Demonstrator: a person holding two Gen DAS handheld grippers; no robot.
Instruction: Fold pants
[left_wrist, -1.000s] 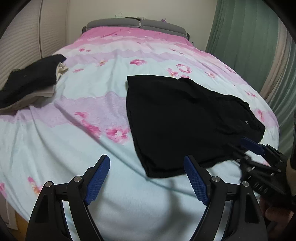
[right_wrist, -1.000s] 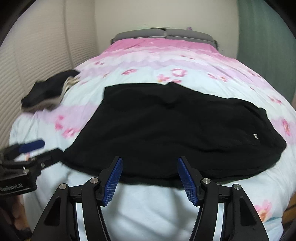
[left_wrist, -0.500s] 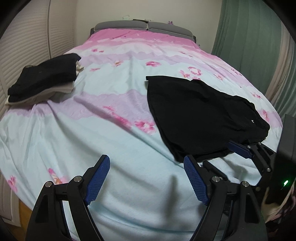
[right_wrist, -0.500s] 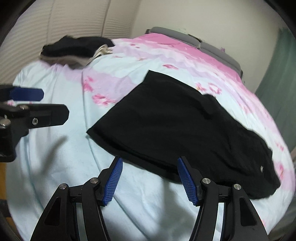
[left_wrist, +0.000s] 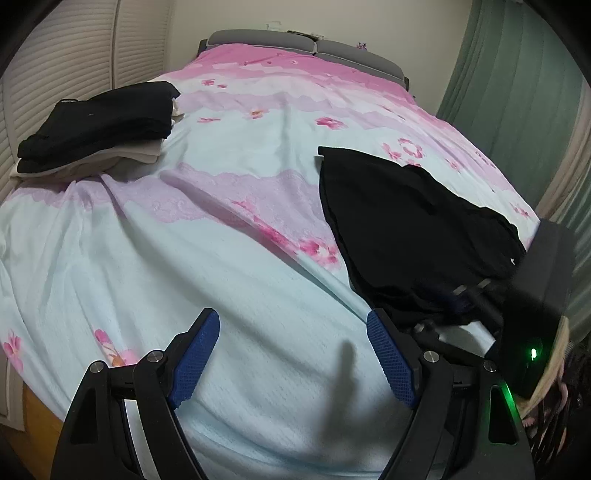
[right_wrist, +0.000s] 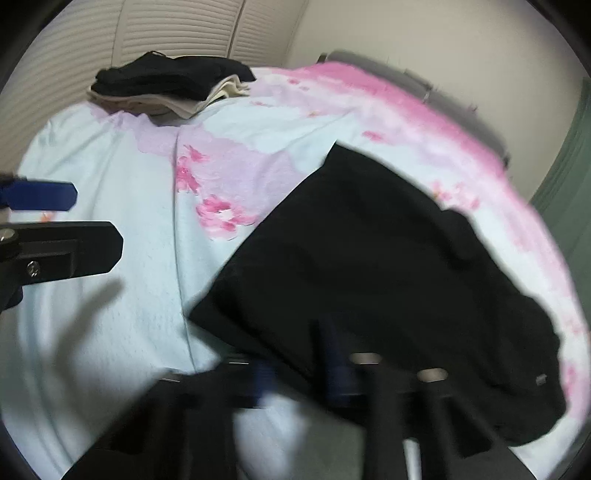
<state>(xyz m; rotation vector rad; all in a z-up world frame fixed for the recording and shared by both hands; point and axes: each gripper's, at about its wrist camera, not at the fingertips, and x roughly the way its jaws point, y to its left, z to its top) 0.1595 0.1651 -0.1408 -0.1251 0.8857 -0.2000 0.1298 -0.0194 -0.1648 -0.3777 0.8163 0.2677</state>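
Black pants (left_wrist: 413, 221) lie folded on the right side of the bed; they also fill the middle of the right wrist view (right_wrist: 369, 266). My left gripper (left_wrist: 293, 363) is open and empty above bare bedspread, left of the pants' near edge. My right gripper (right_wrist: 299, 373) is motion-blurred at the pants' near edge; its blue pads look closer together, with the pants' edge at them. In the left wrist view its fingers (left_wrist: 458, 302) reach onto the pants' near hem.
A stack of folded black and beige clothes (left_wrist: 99, 125) sits at the far left of the bed, also in the right wrist view (right_wrist: 170, 85). The pink and pale blue bedspread (left_wrist: 229, 221) covers the bed. Louvred doors stand left, green curtains right.
My left gripper has shifted left, away from the pants. My right gripper has moved in to the pants' near edge, and its pads have drawn closer together.
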